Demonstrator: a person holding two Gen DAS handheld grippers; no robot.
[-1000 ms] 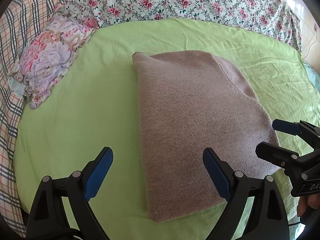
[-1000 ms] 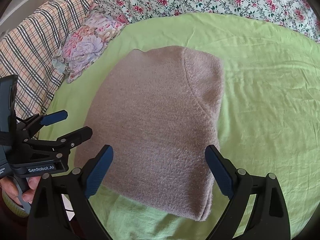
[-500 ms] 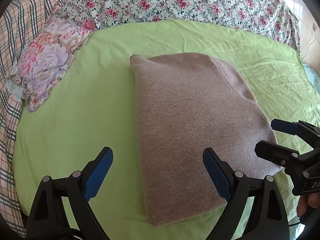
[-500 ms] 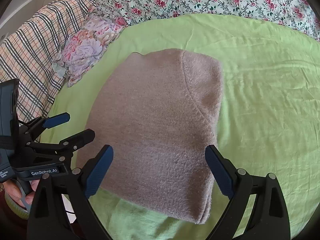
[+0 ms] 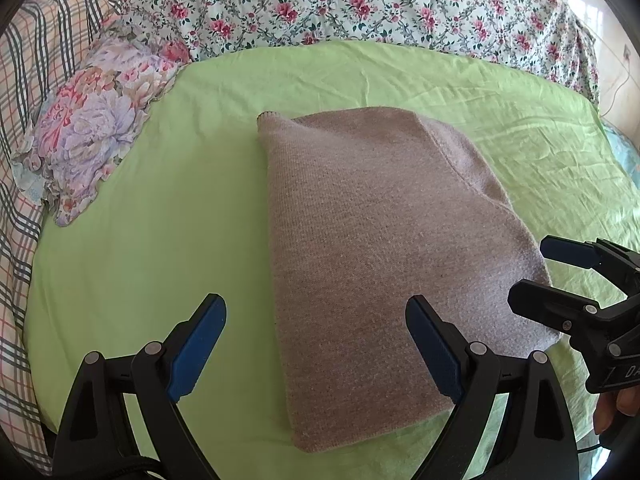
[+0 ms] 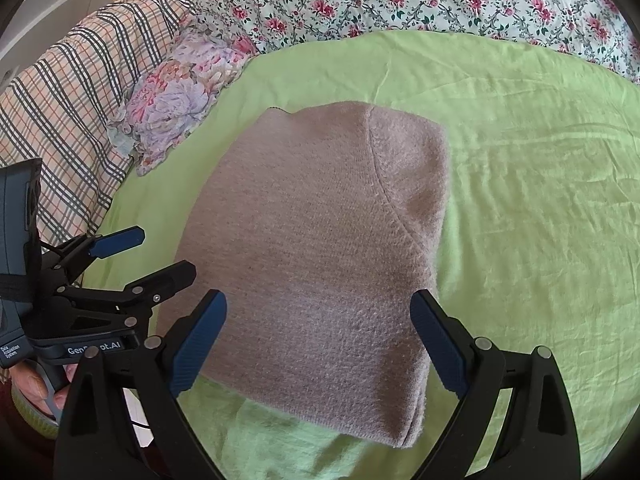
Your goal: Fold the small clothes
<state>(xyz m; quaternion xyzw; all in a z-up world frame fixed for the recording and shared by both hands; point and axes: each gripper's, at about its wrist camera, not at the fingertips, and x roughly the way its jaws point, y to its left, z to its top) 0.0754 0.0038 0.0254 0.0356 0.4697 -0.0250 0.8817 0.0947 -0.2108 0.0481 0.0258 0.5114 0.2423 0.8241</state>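
In the left wrist view, the left gripper point(image 5: 316, 344) is held wide apart and empty at the bottom of the frame, above the near edge of a folded mauve knit garment point(image 5: 384, 248) laid at centre on a green sheet point(image 5: 160, 208). The right gripper point(image 5: 532, 272), also spread, is seen at the right edge.

In the right wrist view, the garment point(image 6: 320, 248) is seen at centre, with the right gripper point(image 6: 318, 344) spread wide over its near edge and the left gripper point(image 6: 164, 254) parted at lower left.

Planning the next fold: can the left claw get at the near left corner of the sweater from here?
Probably yes. The left claw is open and empty, the sweater corner lies flat on the green sheet just ahead, with nothing between.
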